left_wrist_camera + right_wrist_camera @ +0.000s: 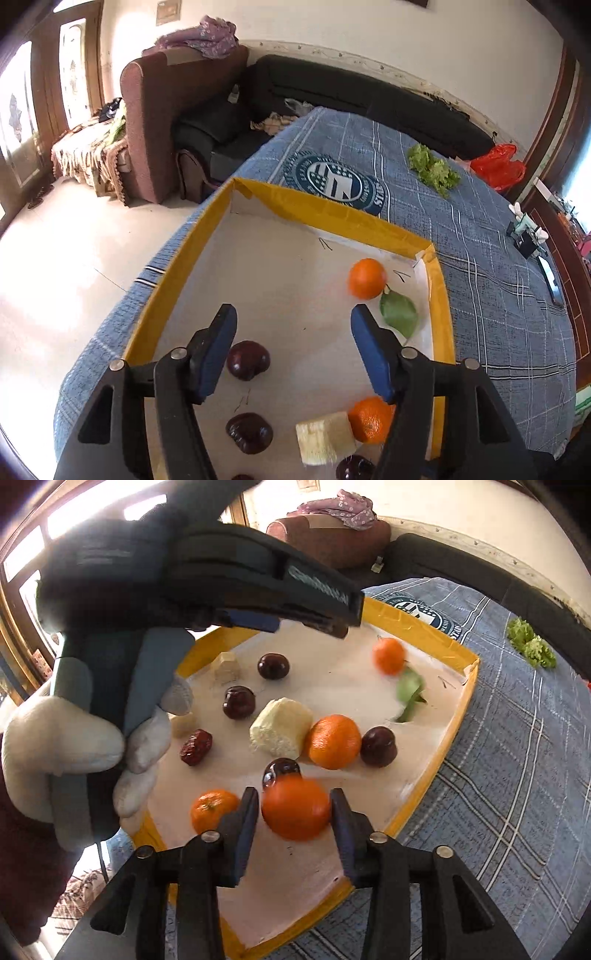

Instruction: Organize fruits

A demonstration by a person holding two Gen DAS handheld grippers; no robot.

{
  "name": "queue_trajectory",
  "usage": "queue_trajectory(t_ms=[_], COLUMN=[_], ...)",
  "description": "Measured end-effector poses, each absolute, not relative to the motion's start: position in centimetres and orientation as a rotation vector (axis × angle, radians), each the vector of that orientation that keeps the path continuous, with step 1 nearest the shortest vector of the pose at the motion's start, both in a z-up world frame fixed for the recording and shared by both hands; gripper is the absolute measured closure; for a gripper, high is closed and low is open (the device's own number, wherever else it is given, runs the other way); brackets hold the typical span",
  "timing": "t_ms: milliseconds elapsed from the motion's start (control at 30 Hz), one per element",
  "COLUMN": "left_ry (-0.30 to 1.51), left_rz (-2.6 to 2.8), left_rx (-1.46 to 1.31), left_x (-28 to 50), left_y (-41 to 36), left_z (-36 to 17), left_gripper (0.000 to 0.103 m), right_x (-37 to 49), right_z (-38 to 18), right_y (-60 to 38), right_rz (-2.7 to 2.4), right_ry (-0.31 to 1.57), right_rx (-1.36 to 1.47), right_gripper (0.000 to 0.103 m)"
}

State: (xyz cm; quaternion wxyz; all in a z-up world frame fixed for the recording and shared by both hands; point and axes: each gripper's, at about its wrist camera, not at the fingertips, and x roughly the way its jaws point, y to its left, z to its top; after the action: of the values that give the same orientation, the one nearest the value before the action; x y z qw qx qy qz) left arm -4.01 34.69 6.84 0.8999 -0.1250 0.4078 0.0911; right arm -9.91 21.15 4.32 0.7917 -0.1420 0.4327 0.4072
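Right gripper [293, 812]: fingers are straddling a blurred orange [295, 808] over the tray [458, 716]; whether the pads are touching it is unclear.
Left gripper [293, 328]: fingers are standing spread, empty, over the tray.
Technique: I'd be parting the fingers low so the orange is not rolling.
Hidden: the left gripper is covering the tray's far-left corner.

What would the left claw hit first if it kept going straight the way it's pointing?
Probably the bare white floor of the tray. Nothing sits between the open left claw fingers; the dark plum lies just left of that line, though depth is hard to judge.
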Motion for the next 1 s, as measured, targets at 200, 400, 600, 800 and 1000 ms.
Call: queue_trajectory(t_ms=[200, 400, 600, 800, 1000], left_ry=[0.714, 0.577, 0.492, 0.523, 0.562], left_rz=[0.331, 0.544, 0.61, 0.559, 0.523], left_rx=[-0.204, -0.069, -0.005, -0.005, -0.006], left_x=[-8.4, -12.6, -15.8, -16.4, -16.9], left_y=[33.9, 30.7, 27.0, 24.3, 22.5], left_z=[9.9, 12.3, 13.4, 13.4, 13.2], left_gripper=[0.028, 0.008, 0.0, 0.0, 0.0], right_x=[-11.2, -10.6, -10.1, -10.7, -11.5], right_z=[6.0, 6.7, 7.0, 7.9, 8.4], right_y=[19.9, 16.4, 12.4, 8.9, 6.3], right_rz=[0.884, 0.806, 0.715, 0.634, 0.594], right_ry=[0.875, 0.846, 0.837, 0.782, 0.753], right_rx=[-0.277, -0.166, -0.064, -0.016, 0.022], right_gripper=[0.038, 0.034, 0.032, 0.025, 0.024])
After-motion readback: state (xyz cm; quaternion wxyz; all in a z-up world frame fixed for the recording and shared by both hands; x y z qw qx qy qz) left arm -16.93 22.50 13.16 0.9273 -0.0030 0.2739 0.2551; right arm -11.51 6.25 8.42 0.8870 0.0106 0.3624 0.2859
